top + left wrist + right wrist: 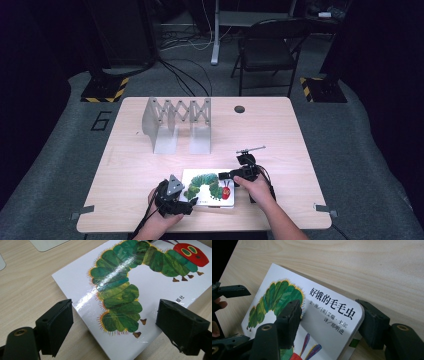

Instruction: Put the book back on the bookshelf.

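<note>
So: light wooden table (150, 165) w/ grey folding metal book rack (177, 125) at far left, nothing in it yet. White caterpillar picture book (212, 187) lies flat near me. My right gripper (329, 322) pinches its right corner; my left gripper (115, 325) gapes wide round near-left corner, not gripping. Lifting & shelving left.
</note>
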Demonstrator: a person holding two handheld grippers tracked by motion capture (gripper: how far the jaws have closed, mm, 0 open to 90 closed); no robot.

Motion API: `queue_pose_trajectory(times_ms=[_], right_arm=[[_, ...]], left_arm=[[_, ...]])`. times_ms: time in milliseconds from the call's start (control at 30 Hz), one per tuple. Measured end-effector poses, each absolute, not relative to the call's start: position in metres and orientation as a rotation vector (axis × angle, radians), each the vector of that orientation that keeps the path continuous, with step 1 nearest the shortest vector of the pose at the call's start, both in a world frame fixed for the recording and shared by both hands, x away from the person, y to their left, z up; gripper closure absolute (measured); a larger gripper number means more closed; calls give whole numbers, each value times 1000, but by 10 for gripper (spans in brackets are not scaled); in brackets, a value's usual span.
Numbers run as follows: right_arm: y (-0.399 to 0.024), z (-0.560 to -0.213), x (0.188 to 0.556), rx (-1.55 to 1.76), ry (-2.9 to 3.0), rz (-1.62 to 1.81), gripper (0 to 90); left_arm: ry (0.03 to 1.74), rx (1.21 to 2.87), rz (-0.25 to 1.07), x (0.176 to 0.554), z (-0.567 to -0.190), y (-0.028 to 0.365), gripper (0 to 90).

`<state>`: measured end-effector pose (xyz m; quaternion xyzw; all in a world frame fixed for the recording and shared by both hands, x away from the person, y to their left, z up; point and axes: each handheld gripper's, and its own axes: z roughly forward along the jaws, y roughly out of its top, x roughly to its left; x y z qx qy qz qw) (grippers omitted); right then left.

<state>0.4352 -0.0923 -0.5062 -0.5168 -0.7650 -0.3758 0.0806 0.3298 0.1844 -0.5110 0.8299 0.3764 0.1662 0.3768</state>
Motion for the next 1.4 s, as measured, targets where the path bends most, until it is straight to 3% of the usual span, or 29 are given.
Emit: queue_pose_trajectory(times_ms=[1400], right_arm=[[-92, -504, 434, -1561, -2298, -1105, 398]], left_arm=[[980, 2077, 392, 333, -520, 179, 30]])
